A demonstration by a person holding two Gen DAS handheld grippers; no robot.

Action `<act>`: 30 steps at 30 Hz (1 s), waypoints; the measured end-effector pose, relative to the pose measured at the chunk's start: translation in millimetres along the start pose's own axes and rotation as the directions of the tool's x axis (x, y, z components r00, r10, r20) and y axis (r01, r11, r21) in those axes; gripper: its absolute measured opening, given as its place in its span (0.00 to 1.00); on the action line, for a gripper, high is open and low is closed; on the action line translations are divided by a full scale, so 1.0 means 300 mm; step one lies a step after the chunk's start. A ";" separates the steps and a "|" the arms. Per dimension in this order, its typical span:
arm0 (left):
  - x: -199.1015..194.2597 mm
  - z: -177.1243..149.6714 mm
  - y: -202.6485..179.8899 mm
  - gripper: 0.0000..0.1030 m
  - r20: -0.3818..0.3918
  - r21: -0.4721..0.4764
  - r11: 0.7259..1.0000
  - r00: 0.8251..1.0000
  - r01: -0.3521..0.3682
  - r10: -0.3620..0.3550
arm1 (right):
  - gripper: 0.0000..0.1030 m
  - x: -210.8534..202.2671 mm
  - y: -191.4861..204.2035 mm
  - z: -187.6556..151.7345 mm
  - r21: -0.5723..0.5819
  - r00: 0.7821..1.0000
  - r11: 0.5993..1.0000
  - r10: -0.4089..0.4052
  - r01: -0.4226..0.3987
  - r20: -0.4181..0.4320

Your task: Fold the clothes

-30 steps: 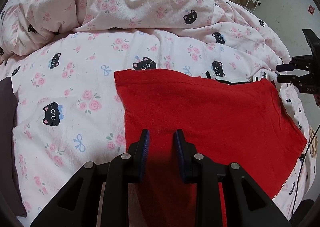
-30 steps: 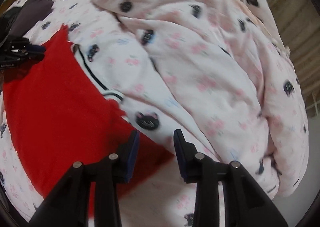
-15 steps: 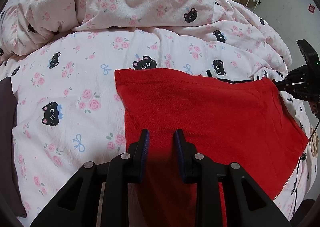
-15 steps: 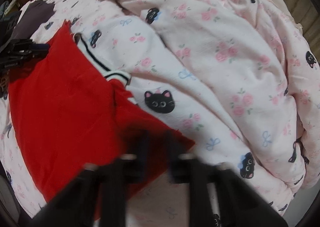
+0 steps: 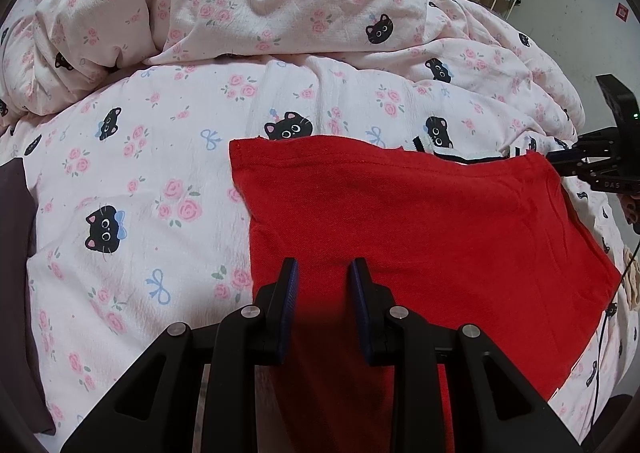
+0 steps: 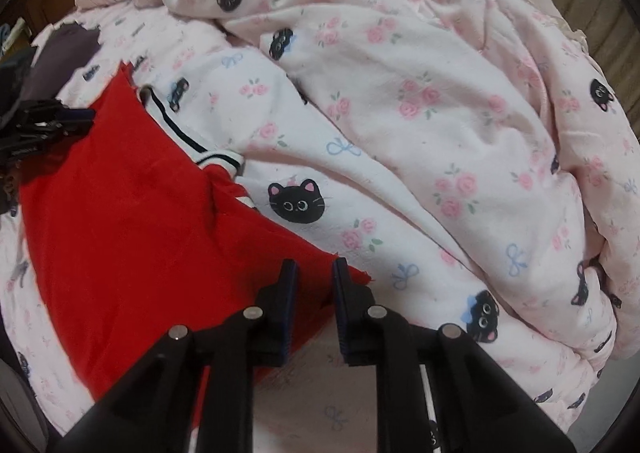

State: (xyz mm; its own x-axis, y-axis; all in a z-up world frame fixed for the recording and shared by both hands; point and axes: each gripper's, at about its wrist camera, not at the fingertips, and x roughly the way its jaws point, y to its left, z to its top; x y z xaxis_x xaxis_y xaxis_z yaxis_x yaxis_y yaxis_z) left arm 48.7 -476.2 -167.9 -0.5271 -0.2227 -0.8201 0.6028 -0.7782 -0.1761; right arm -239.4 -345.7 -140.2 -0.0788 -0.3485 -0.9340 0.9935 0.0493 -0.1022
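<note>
Red shirt [image 5: 420,221] lies flat on the flowered quilt [image 5: 168,157], ready for folding. The left gripper [image 5: 323,273] pinches its near edge; the right gripper [image 6: 314,273], jaws opening, straddles the far-right corner.

The only lettering sits on the black body of the right gripper [image 5: 560,164], just behind its fingers: pale capitals that seem to read "DAS", the rest cut off.

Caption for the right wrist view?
Right claw, opening, at a corner of the red shirt on a cat-print quilt.
</note>
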 end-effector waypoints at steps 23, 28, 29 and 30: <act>0.003 -0.001 -0.005 0.23 -0.004 -0.004 1.000 1.000 -0.001 0.001 | 0.02 0.006 -0.040 -0.027 0.040 1.000 0.999 -0.013 0.013 -0.001; 0.002 -0.004 -0.007 0.23 -0.004 -0.007 1.000 1.000 -0.002 0.002 | 0.00 -0.012 -0.085 -0.050 0.095 0.999 0.995 -0.039 0.038 0.007; 0.002 -0.004 -0.007 0.23 -0.004 -0.007 1.000 1.000 -0.003 0.003 | 0.00 -0.012 -0.094 -0.058 0.106 0.999 0.994 -0.041 0.041 0.006; 0.002 -0.003 -0.007 0.23 -0.004 -0.007 1.000 1.000 -0.003 0.003 | 0.00 -0.011 -0.103 -0.066 0.114 0.999 0.993 -0.038 0.037 0.008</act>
State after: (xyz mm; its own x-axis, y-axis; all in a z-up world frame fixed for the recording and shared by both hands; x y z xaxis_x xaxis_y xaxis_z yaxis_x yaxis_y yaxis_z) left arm 47.7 -474.2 -168.5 -0.5228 -0.2225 -0.8229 0.6085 -0.7734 -0.1775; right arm -271.4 -327.5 -140.9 -0.1163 -0.3573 -0.9267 0.9927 -0.0707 -0.0973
